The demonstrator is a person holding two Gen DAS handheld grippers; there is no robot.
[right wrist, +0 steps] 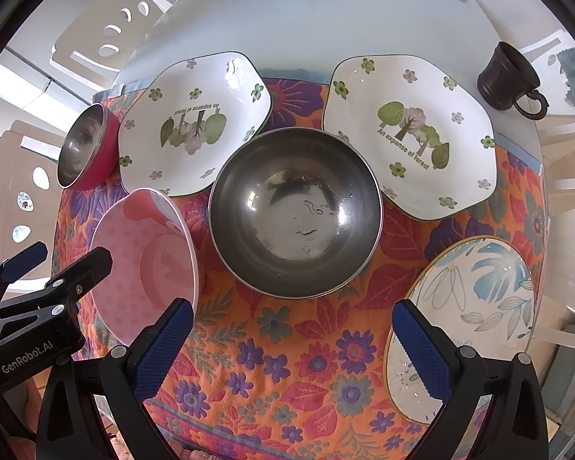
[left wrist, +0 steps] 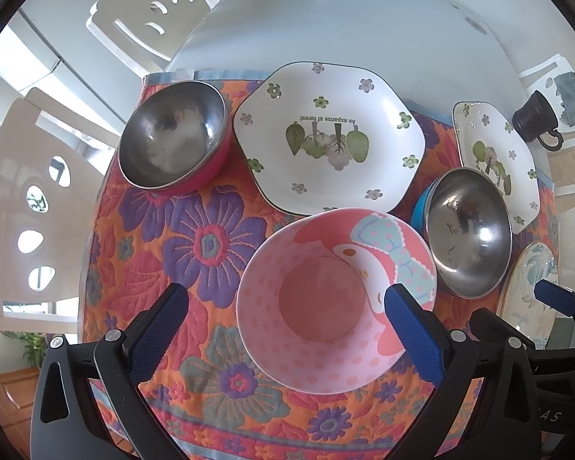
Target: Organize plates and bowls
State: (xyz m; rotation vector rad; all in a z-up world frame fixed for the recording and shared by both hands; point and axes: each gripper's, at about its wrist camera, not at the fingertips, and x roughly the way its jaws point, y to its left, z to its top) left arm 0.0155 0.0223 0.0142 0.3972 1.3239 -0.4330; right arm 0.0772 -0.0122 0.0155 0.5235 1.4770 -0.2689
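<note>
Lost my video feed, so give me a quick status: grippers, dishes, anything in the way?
Left gripper open over the pink bowl, right gripper open before the steel bowl. All dishes separate on the floral mat. Nothing in the way.

My left claw [left wrist: 287, 329] and right claw [right wrist: 293, 339] have blue pads on black frames. The pink bowl [left wrist: 326, 306] is polka-dotted with a pale blue bow. Two white plates [right wrist: 193, 126] [right wrist: 410, 138] carry green trees and small flowers. The floral cloth [right wrist: 287, 364] is orange, red and purple. One steel bowl [right wrist: 295, 211] has a blue outside, the other [left wrist: 172, 134] red.
</note>
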